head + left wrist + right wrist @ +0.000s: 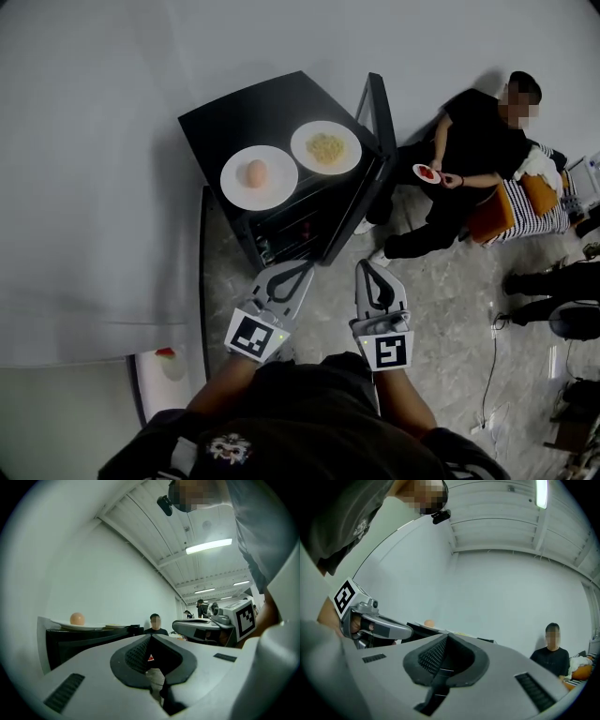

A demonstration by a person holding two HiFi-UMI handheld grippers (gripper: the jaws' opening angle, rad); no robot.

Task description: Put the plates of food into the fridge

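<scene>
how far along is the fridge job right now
Done: the fridge door stands open. In hand: nothing; the left gripper and right gripper are shut and empty, short of the fridge. Left: the egg plate and the noodle plate both sit on the fridge top.

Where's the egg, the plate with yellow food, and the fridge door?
egg (256,172): head view, middle of the egg.
yellow food plate (300,146): head view, bare left rim.
fridge door (379,117): head view, open door's top edge.

Black fridge (242,117) (door open), egg plate (238,189), noodle plate (302,142) on top, left hand-held gripper (304,267), right hand-held gripper (364,265) in front
</scene>
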